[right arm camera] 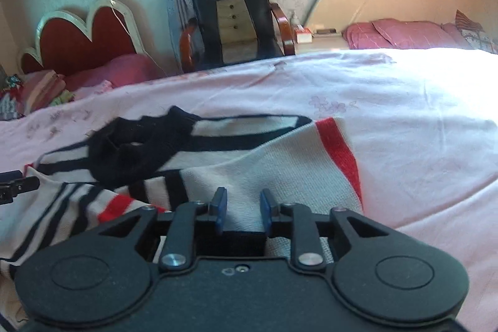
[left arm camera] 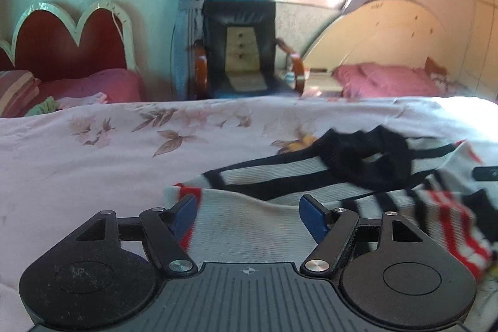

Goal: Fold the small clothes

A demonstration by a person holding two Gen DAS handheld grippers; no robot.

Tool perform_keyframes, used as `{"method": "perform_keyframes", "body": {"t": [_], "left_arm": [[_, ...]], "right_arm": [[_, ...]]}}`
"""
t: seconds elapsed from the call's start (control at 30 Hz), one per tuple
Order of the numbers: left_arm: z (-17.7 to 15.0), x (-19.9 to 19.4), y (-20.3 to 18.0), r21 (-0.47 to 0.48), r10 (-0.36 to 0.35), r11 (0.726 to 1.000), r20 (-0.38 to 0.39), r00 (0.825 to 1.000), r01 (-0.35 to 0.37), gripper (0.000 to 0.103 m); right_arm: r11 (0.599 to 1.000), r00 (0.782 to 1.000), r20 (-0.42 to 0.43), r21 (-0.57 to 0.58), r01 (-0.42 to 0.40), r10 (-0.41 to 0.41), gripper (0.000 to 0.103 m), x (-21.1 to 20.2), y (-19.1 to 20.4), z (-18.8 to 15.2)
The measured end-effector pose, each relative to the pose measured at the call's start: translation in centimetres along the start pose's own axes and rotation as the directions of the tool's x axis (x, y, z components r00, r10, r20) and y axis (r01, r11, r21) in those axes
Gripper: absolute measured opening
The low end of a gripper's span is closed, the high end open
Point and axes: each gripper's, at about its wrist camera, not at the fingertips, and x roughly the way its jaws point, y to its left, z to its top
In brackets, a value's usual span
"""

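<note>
Sweater point(left arm camera: 280, 226) half-gathered on bedspread point(left arm camera: 93, 164) — folding barely begun. I see left gripper point(left arm camera: 249, 218) released; right gripper point(right arm camera: 240, 209) narrowed, gripping nothing.

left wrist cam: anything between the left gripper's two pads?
Yes: in the left wrist view, white sweater knit fills the gap of the open left gripper; pads not pressing it.

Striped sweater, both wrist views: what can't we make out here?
- Left wrist view: the striped sweater has its near edge hidden under the left gripper; its right side is motion-blurred.
- Right wrist view: the sweater's near hem is hidden behind the right gripper, so whether the pads pinch cloth cannot be told.
- Right wrist view: the sweater's left part is cut off by the frame edge.
- Both views: the black collar is too dark for detail.
</note>
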Motion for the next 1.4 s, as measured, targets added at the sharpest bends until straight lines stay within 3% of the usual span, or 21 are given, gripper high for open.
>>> {"method": "perform_keyframes", "body": {"t": [0.13, 0.2, 0.27, 0.33, 0.43, 0.53, 0.63, 0.73, 0.83, 0.87, 0.9, 1.13, 1.23, 1.4], "left_arm": [[-1.7, -1.5, -4.9, 0.037, -0.072, 0.997, -0.009, 0.997, 0.072, 0.072], [-2.8, -1.3, -6.8, 0.085, -0.073, 0.994, -0.024, 0.997, 0.075, 0.072], [-4.3, -0.6, -8.0, 0.166, -0.016, 0.986, -0.038, 0.999, 0.022, 0.074], [-5.2, -1.2, -7.2, 0.160, -0.005, 0.987, -0.006, 1.000, 0.006, 0.083], [-6.1, -2.4, -4.2, 0.119, 0.034, 0.992, -0.002, 0.999, -0.034, 0.085], [-6.4, -3.5, -2.5, 0.076, 0.047, 0.996, -0.016, 0.999, -0.046, 0.085], [-5.7, -5.0, -3.3, 0.053, 0.029, 0.998, 0.010, 1.000, -0.029, 0.085], [-5.7, -5.3, -5.8, 0.086, -0.012, 0.996, 0.012, 1.000, 0.011, 0.085], [-7.1, -3.8, -6.7, 0.088, 0.010, 0.996, -0.037, 0.999, -0.006, 0.087], [-7.5, -3.6, -6.2, 0.060, 0.007, 0.998, -0.025, 1.000, -0.006, 0.095], [-7.7, -3.5, -5.7, 0.042, 0.006, 0.999, -0.026, 1.000, -0.005, 0.096], [-7.9, -4.4, -5.3, 0.070, 0.011, 0.998, -0.045, 0.999, -0.008, 0.097], [-8.0, -4.4, -5.2, 0.076, 0.009, 0.997, -0.044, 0.999, -0.006, 0.097], [-7.5, -4.9, -5.3, 0.073, 0.016, 0.997, -0.052, 0.999, -0.012, 0.097]], "right_arm": [[0.992, 0.994, -0.030, -0.061, -0.107, 0.106, 0.030, 0.0, 3.5, -1.3], [0.987, 0.991, -0.068, -0.110, -0.121, 0.114, 0.029, 1.0, 5.2, -2.1], [0.977, 0.995, -0.083, -0.201, -0.075, 0.059, 0.029, 1.6, 6.5, -3.1], [0.980, 0.997, -0.066, -0.194, -0.050, 0.037, 0.028, 1.5, 5.7, -3.2], [0.992, 0.998, -0.059, -0.129, -0.012, 0.004, 0.022, 0.6, 3.0, -3.0], [0.995, 0.998, -0.066, -0.098, -0.025, 0.019, 0.022, -0.4, 1.6, -3.3], [0.993, 0.999, -0.028, -0.109, -0.048, 0.045, 0.032, -2.0, 3.1, -3.3], [0.981, 0.995, -0.033, -0.170, -0.095, 0.090, 0.032, -2.3, 5.7, -4.1], [0.964, 0.997, -0.070, -0.259, -0.058, 0.041, 0.032, -1.0, 7.2, -5.6], [0.965, 0.997, -0.054, -0.256, -0.058, 0.046, 0.033, -1.0, 6.8, -5.8], [0.972, 0.997, -0.054, -0.227, -0.066, 0.055, 0.034, -1.0, 6.3, -5.8], [0.979, 0.997, -0.050, -0.200, 0.045, -0.056, 0.034, -1.7, 4.6, -5.3], [0.990, 0.997, -0.057, -0.137, 0.039, -0.047, 0.034, -1.7, 3.3, -5.2], [0.984, 0.994, -0.058, -0.159, 0.077, -0.088, 0.035, -1.6, 4.4, -4.8]]}}
